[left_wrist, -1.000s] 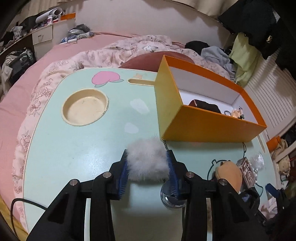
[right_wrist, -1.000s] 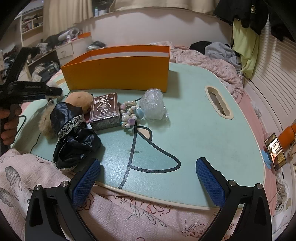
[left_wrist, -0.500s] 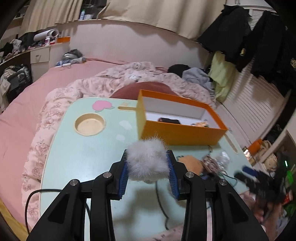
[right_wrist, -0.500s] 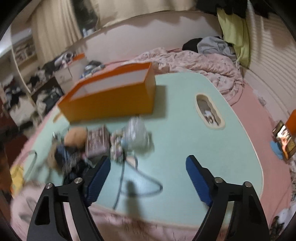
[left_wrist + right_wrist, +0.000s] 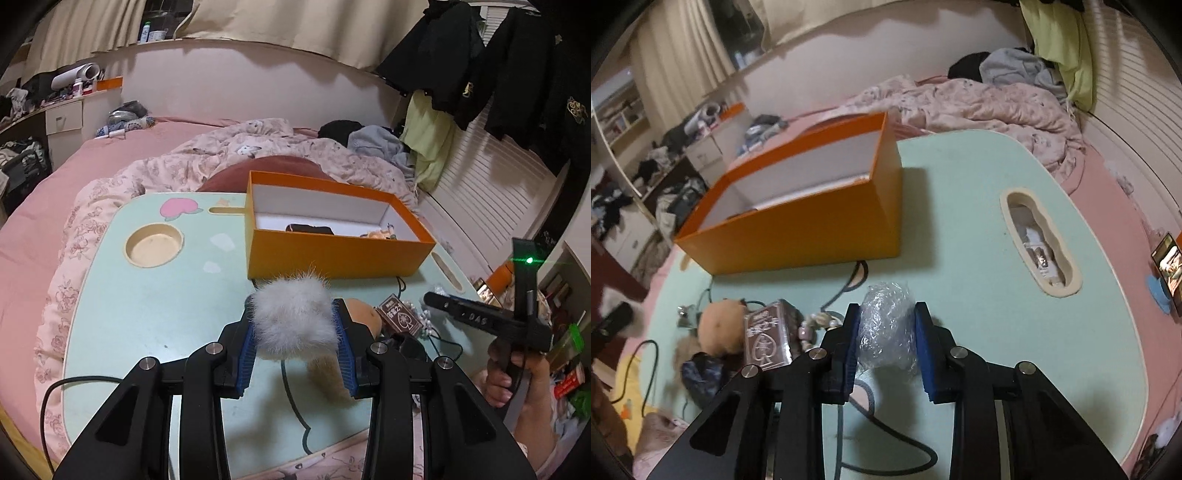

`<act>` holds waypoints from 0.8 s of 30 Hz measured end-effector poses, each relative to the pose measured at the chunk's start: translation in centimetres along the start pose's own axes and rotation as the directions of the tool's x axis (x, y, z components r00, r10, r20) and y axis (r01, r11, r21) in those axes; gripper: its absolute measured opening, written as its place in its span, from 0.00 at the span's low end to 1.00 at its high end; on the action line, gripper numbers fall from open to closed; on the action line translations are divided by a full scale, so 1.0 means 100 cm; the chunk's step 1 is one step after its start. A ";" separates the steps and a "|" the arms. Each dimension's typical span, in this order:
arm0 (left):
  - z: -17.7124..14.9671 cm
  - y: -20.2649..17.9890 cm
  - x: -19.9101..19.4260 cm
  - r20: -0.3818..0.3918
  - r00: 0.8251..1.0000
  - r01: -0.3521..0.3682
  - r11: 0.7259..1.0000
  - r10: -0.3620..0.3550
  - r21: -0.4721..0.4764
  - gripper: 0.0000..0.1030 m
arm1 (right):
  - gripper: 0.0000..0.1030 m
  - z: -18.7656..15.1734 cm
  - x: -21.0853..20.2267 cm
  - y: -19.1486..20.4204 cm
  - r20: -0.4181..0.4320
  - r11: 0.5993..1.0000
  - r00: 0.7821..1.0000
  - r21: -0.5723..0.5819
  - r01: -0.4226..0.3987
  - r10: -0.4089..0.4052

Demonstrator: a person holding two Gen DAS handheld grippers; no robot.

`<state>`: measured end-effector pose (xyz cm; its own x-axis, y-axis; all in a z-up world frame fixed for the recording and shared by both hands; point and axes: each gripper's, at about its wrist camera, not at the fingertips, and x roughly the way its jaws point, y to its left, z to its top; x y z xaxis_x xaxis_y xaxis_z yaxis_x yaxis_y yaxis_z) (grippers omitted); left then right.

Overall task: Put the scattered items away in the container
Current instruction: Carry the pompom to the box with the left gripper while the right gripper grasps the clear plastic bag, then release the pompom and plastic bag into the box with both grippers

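Note:
My left gripper [image 5: 295, 325] is shut on a white fluffy pompom [image 5: 293, 317] and holds it above the mint-green table [image 5: 147, 314], short of the open orange box [image 5: 332, 251]. The box holds a dark item [image 5: 309, 229] and a small figure [image 5: 382, 233]. My right gripper [image 5: 886, 328] is shut on a ball of clear bubble wrap [image 5: 884, 325] at the table, in front of the orange box [image 5: 798, 229]. To its left lie a card deck [image 5: 766, 334], beads [image 5: 816, 323], a tan plush [image 5: 720, 326] and dark fabric [image 5: 701, 376].
The table has a round cup recess [image 5: 153, 245] and a side slot [image 5: 1039, 240]. A black cable [image 5: 886, 439] runs over the table. Pink bedding [image 5: 55, 192] and a crumpled quilt [image 5: 979, 107] surround the table. A phone [image 5: 1169, 266] lies at the right.
My left gripper rose and pulled back with the pompom, so the box looks farther. My right gripper moved forward over the table and closed on the bubble wrap.

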<state>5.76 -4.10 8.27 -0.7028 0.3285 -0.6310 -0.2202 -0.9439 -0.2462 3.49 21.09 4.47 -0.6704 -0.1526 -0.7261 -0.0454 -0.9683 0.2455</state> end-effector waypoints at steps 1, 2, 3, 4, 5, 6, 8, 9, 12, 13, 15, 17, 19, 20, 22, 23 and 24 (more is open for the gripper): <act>0.000 -0.001 0.000 -0.001 1.000 0.001 1.000 -0.001 0.002 0.38 | 0.26 0.000 -0.004 0.001 0.017 1.000 1.000 -0.004 0.005 -0.005; 0.000 -0.002 0.000 -0.001 1.000 0.003 1.000 -0.003 0.004 0.38 | 0.26 0.001 -0.009 0.002 0.033 1.000 0.999 -0.010 0.009 -0.008; 0.001 -0.004 0.000 0.000 1.000 0.005 1.000 -0.005 0.006 0.38 | 0.26 0.001 -0.013 0.003 0.047 1.000 0.999 -0.015 0.009 -0.008; 0.002 -0.005 0.000 0.001 1.000 0.008 1.000 -0.008 0.008 0.38 | 0.26 0.002 -0.017 0.004 0.055 1.000 0.998 -0.018 0.005 -0.004; 0.003 -0.006 0.000 0.002 1.000 0.010 1.000 -0.010 0.011 0.38 | 0.26 0.004 -0.020 0.005 0.064 1.000 0.998 -0.021 -0.001 0.002; 0.005 -0.008 0.001 0.003 1.000 0.012 1.000 -0.012 0.014 0.38 | 0.26 0.007 -0.023 0.007 0.072 1.000 0.997 -0.025 -0.007 0.008; 0.009 -0.012 0.002 0.004 1.000 0.016 1.000 -0.016 0.022 0.38 | 0.26 0.012 -0.028 0.011 0.087 0.999 0.996 -0.039 -0.016 0.019; 0.011 -0.014 0.003 0.005 1.000 0.017 0.999 -0.017 0.028 0.38 | 0.26 0.016 -0.030 0.014 0.095 0.999 0.995 -0.049 -0.017 0.021; 0.024 -0.021 0.009 0.002 1.000 0.022 0.999 -0.022 0.043 0.38 | 0.26 0.030 -0.032 0.023 0.112 0.997 0.993 -0.073 -0.027 0.035; 0.030 -0.023 0.013 -0.004 1.000 0.025 0.999 -0.025 0.047 0.38 | 0.26 0.035 -0.032 0.026 0.117 0.996 0.992 -0.080 -0.030 0.040; 0.042 -0.027 0.021 -0.015 1.000 0.027 0.998 -0.026 0.052 0.38 | 0.26 0.046 -0.030 0.031 0.127 0.995 0.991 -0.093 -0.033 0.045; 0.054 -0.029 0.030 -0.026 0.999 0.025 0.998 -0.023 0.057 0.38 | 0.26 0.057 -0.024 0.037 0.123 0.994 0.991 -0.105 -0.041 0.054; 0.070 -0.031 0.043 -0.037 0.999 0.015 0.998 -0.013 0.054 0.38 | 0.26 0.067 -0.017 0.040 0.111 0.993 0.992 -0.110 -0.052 0.065; 0.076 -0.031 0.048 -0.037 0.999 0.013 0.999 -0.011 0.048 0.38 | 0.26 0.072 -0.011 0.043 0.100 0.992 0.993 -0.112 -0.057 0.069; 0.089 -0.030 0.061 -0.043 0.999 0.019 0.999 -0.018 0.028 0.38 | 0.26 0.083 0.002 0.046 0.070 0.992 0.994 -0.100 -0.071 0.078; 0.093 -0.031 0.068 -0.053 0.998 0.016 1.000 -0.015 0.024 0.38 | 0.26 0.086 0.008 0.048 0.056 0.992 0.995 -0.092 -0.081 0.086; 0.096 -0.032 0.076 -0.063 0.998 0.009 1.000 -0.007 0.025 0.38 | 0.27 0.089 0.015 0.050 0.045 0.992 0.995 -0.089 -0.083 0.088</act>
<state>-5.40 1.05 11.35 -0.6573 0.3368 -0.6742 -0.2432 -0.9415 -0.2333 -4.34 17.75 10.39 -0.7044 -0.2279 -0.6722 0.0771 -0.9660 0.2468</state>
